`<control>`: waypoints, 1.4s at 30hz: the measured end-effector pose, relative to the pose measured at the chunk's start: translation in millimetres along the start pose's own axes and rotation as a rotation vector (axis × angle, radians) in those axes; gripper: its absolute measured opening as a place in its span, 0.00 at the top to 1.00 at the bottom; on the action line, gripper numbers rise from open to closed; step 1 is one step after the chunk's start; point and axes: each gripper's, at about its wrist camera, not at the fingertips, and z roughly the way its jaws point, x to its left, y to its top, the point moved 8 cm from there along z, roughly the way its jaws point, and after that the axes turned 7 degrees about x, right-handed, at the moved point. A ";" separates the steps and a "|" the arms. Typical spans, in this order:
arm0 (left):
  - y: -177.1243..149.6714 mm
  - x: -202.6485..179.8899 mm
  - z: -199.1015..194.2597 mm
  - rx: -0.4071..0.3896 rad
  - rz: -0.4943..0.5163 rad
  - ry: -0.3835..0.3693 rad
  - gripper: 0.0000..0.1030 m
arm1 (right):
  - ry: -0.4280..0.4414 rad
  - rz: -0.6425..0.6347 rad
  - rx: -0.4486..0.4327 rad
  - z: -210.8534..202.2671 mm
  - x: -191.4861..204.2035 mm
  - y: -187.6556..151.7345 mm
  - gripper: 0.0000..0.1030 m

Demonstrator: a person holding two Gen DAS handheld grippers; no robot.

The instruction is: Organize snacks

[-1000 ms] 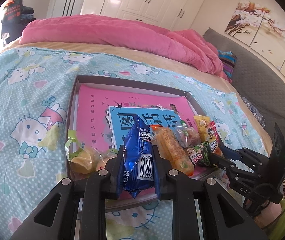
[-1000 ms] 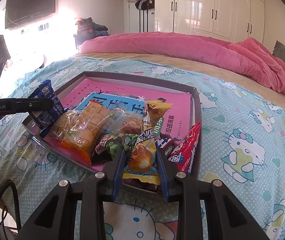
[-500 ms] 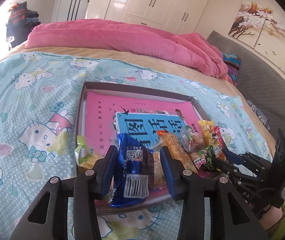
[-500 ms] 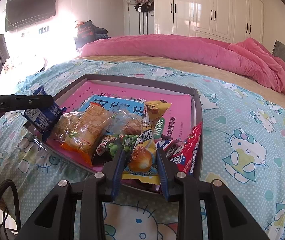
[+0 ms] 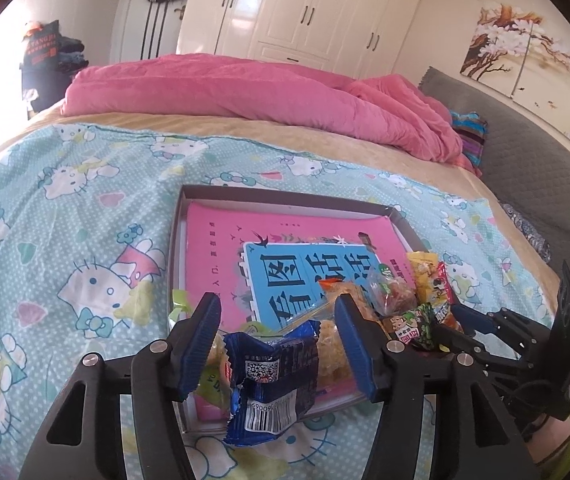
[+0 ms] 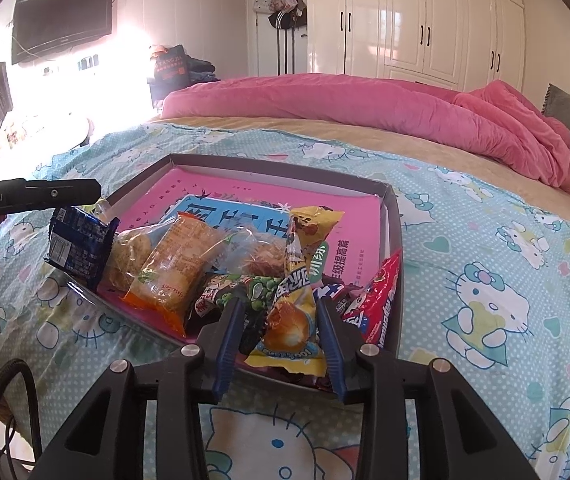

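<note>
A grey tray (image 5: 285, 194) lies on the bed with a pink book and a blue book in it. Several snack packets sit along its near edge. My left gripper (image 5: 279, 306) is open; a blue packet (image 5: 271, 376) lies loose between its fingers on the tray's near corner, also seen in the right wrist view (image 6: 79, 242). My right gripper (image 6: 281, 308) is shut on a yellow packet (image 6: 297, 292) that stands upright over the tray (image 6: 393, 216). An orange packet (image 6: 177, 268), a green pea packet (image 6: 257, 286) and a red packet (image 6: 377, 300) lie beside it.
A rolled pink quilt (image 5: 253, 100) lies across the far side of the bed. The Hello Kitty sheet (image 5: 65, 216) surrounds the tray. A grey headboard (image 5: 525, 160) is at the right. White wardrobes (image 6: 425, 20) stand behind.
My left gripper has opened and pulled back, letting go of the blue packet, which has dropped onto the tray's near corner. My right gripper holds the yellow packet as before.
</note>
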 end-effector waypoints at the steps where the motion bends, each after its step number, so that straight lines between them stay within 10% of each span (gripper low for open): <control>1: 0.7 -0.2 -1.3 -0.005 0.003 0.004 0.37 | -0.001 0.001 -0.002 -0.7 0.5 0.4 0.57; 25: 6.6 -13.1 -30.0 -0.085 0.047 0.033 0.22 | -0.113 0.024 -0.160 -43.2 -9.5 18.4 0.26; 42: -33.7 -33.6 -49.3 0.011 0.033 0.046 0.22 | -0.040 0.098 -0.117 -74.0 21.2 2.5 0.07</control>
